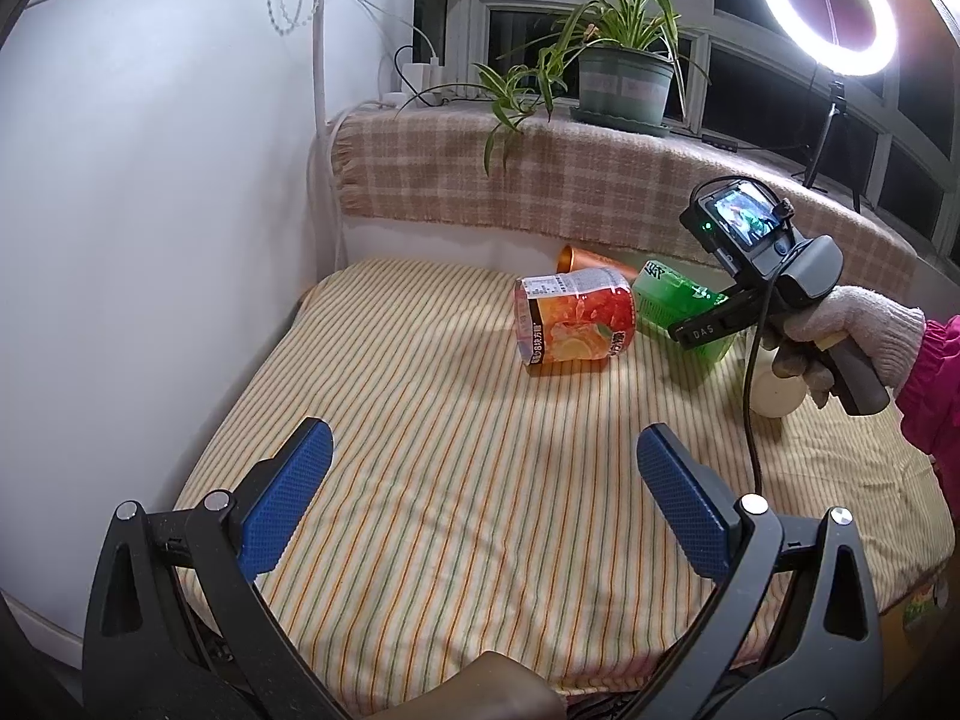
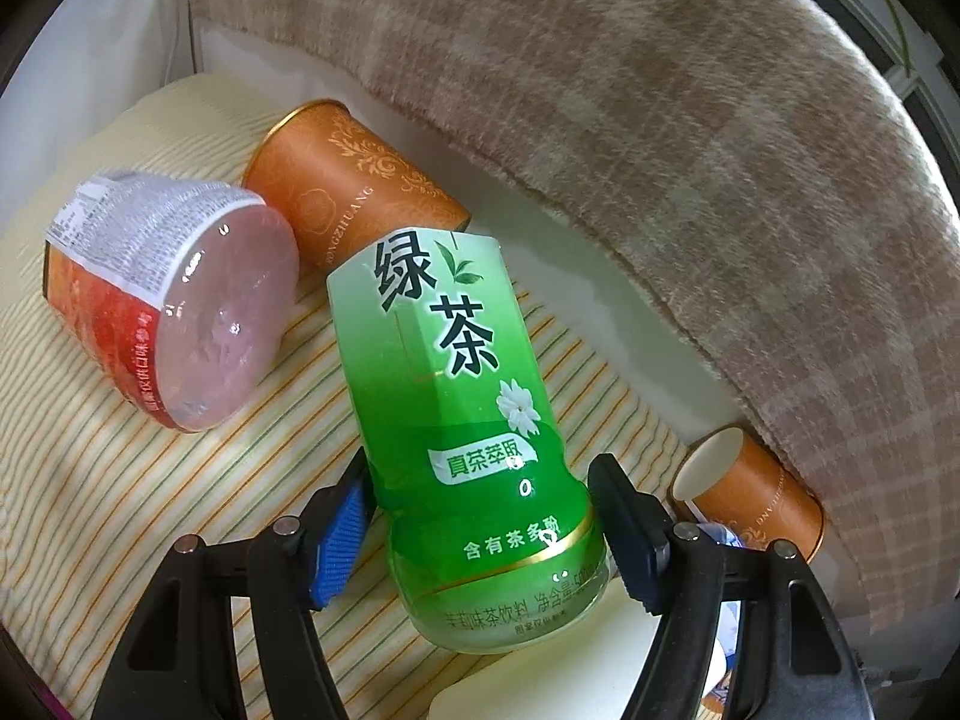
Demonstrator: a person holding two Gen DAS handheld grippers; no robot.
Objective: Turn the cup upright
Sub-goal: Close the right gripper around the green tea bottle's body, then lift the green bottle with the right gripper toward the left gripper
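A green tea-label cup (image 2: pixel 456 438) lies on its side on the striped cloth, its closed base toward the camera. My right gripper (image 2: pixel 480 534) has a finger on each side of it, pads touching the cup near its base. In the left wrist view the green cup (image 1: pixel 678 306) lies at the far right under the right gripper's body (image 1: pixel 768 276). A red-orange fruit-label cup (image 1: pixel 573 321) lies on its side beside it, also in the right wrist view (image 2: pixel 174 300). My left gripper (image 1: pixel 480 498) is open and empty, low over the near cloth.
An orange paper cup (image 2: pixel 354 192) lies behind the two cups; another orange cup (image 2: pixel 756 492) lies at the right. A white object (image 2: pixel 540 678) sits below the green cup. A plaid blanket (image 1: pixel 570 180) covers the ledge behind, with a potted plant (image 1: pixel 624 84) and ring light (image 1: pixel 828 6).
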